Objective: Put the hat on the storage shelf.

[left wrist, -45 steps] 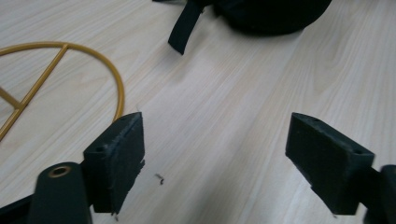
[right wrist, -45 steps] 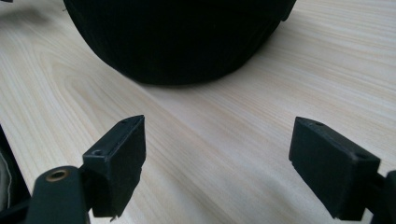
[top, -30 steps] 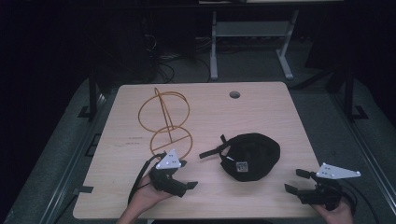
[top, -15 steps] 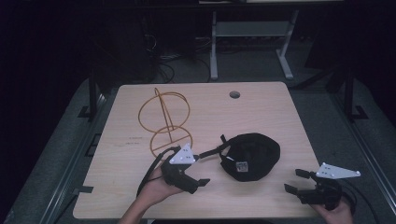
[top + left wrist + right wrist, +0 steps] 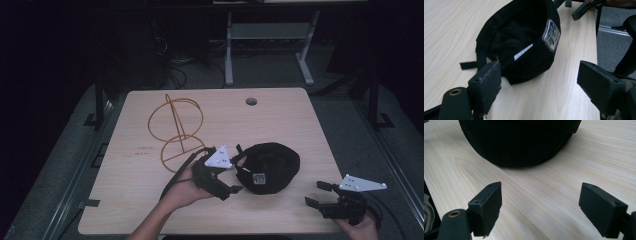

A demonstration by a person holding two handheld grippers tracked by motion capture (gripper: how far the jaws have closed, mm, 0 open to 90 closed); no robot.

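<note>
Black cap [image 5: 267,167]: lies upturned on the wooden worktop [image 5: 280,122], near its front edge, patch facing the person. Left gripper [image 5: 231,185]: jaws apart, has moved right since a second ago, now just beside the cap's left rim. Right gripper [image 5: 315,194]: jaws apart, unmoved, well right of the cap. Cap's brim hidden. Gold wire stand [image 5: 176,131]: behind left gripper.

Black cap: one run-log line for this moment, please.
left tool: open, at black cap rim | right tool: open, apart | wire stand: untouched
</note>
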